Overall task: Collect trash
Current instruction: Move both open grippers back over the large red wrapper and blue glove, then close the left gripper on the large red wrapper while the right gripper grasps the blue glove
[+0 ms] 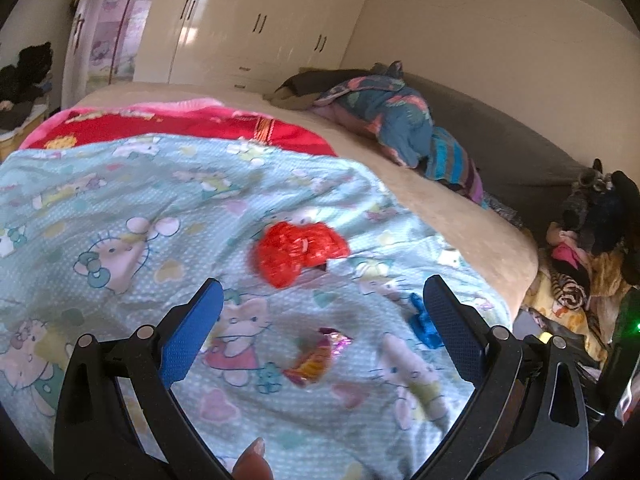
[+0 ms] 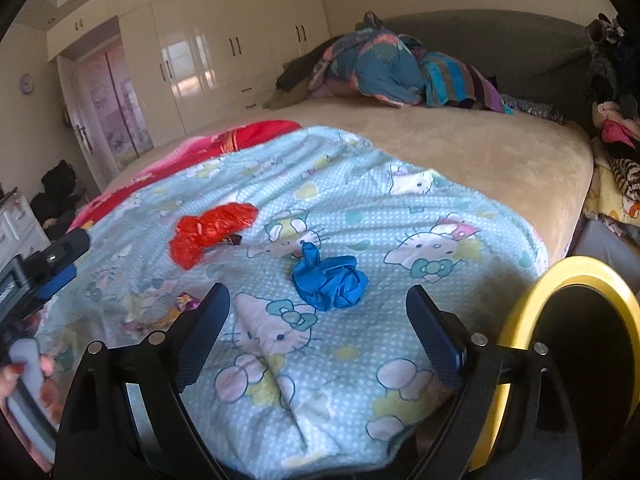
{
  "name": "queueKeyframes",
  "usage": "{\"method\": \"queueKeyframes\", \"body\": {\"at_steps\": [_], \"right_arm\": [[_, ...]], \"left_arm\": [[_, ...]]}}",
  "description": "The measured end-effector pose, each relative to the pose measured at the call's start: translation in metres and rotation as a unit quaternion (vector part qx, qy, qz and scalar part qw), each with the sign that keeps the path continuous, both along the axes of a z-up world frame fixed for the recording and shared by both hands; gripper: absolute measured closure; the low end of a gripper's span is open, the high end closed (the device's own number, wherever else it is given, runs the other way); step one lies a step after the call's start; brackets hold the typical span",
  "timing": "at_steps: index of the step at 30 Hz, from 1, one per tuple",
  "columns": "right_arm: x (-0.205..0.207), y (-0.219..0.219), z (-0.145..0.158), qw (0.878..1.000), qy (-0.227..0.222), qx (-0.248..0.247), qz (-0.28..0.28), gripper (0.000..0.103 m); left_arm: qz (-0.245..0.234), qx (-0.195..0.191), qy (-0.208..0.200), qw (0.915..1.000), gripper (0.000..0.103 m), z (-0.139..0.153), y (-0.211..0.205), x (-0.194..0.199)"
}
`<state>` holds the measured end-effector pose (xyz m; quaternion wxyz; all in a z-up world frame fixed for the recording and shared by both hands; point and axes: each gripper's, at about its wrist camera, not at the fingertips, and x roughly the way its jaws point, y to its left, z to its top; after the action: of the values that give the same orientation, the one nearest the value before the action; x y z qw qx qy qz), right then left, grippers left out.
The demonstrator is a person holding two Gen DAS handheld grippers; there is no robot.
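Observation:
Three pieces of trash lie on a light blue cartoon-cat blanket [image 1: 120,200] on the bed. A crumpled red plastic wrapper [image 1: 298,250] lies ahead of my left gripper [image 1: 320,304], which is open and empty. A small colourful candy wrapper [image 1: 316,356] lies between its fingers, lower down. A crumpled blue glove [image 1: 422,322] sits by its right finger. In the right wrist view the blue glove [image 2: 330,278] lies just ahead of my open, empty right gripper [image 2: 318,308]. The red wrapper [image 2: 208,234] is further left, the candy wrapper [image 2: 186,304] by the left finger.
A yellow-rimmed dark bin [image 2: 576,344] stands at the bed's right edge. Piled clothes [image 2: 392,68] lie at the far end of the beige bed [image 2: 480,152]. More clothes [image 1: 580,264] are heaped on the right. White wardrobes [image 1: 248,24] line the back wall.

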<state>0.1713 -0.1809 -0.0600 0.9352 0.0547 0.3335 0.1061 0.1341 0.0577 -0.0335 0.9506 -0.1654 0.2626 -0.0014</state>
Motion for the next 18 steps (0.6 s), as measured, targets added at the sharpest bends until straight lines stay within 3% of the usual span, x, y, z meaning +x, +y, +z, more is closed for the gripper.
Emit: {"method": "queueKeyframes", "body": {"at_steps": [14,18], "right_arm": [[0.061,0.016,-0.045,0.999,0.028,-0.021,-0.022,0.016],[0.073,0.015,-0.055,0.998,0.035,-0.048,-0.026,0.016]], "left_arm": [[-0.023,0.019,0.079,0.9964,0.011,-0.035,0.016,0.074],[-0.018,0.020,0.109,0.9936,0.011,-0.048,0.023,0.093]]}}
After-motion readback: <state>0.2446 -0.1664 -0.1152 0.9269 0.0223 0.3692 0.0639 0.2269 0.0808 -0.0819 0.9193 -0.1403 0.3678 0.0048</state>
